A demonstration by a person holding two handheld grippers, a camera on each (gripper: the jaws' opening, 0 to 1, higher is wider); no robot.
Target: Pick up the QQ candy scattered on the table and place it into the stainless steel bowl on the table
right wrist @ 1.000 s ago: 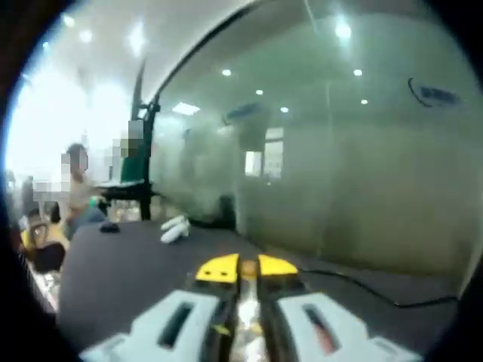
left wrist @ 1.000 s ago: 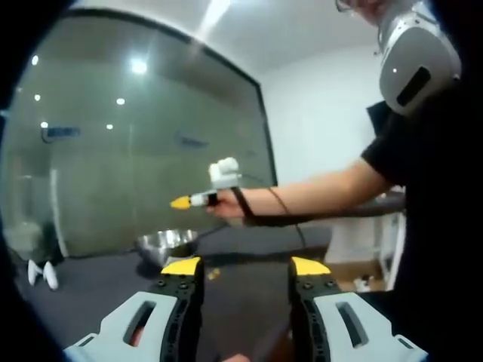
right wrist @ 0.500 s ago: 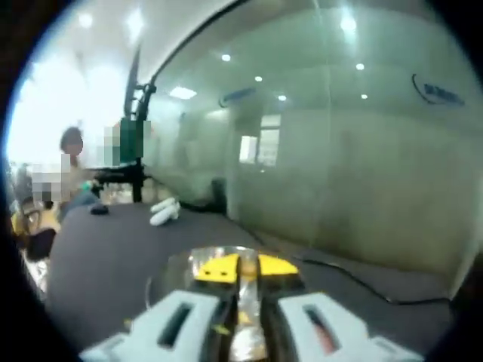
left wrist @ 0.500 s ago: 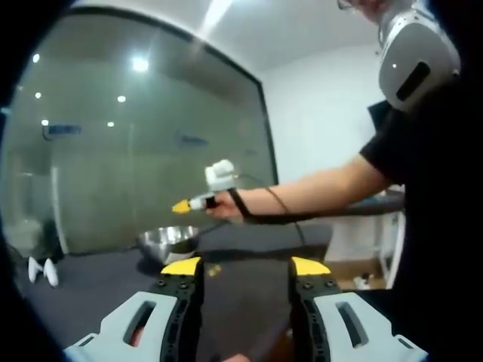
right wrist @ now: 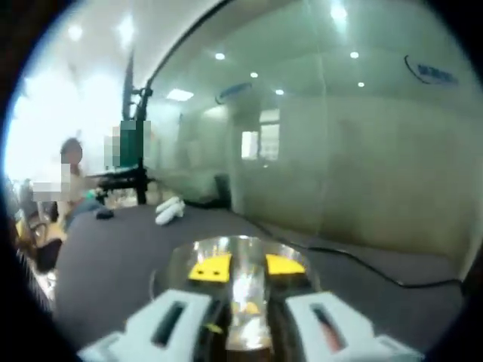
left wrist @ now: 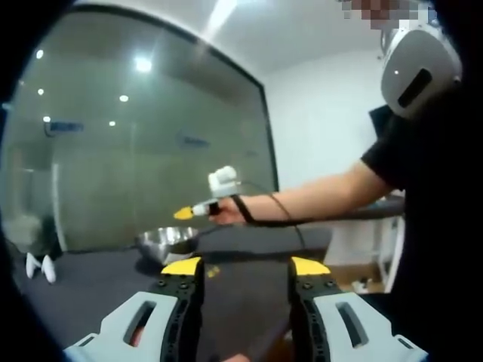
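Here, round shiny steel bowl (right wrist: 240, 260).

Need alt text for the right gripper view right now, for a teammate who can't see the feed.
The right gripper hangs with its yellow-tipped jaws parted above the stainless steel bowl on the dark table. A black cable trails across the table before a glass wall, and a white object lies farther back.

Bowl (right wrist: 226, 253) inside: largely hidden behind the right gripper (right wrist: 247, 266); contents blurred beyond telling.
Candy (left wrist: 214, 271): a tiny yellowish speck just beyond the left gripper (left wrist: 245, 265); shape unreadable.
Bowl near side, left gripper view: covered by the yellow jaw tip.
Person (left wrist: 423, 173): cut off by the frame edge.
White objects (right wrist: 169, 210): too blurred to identify.
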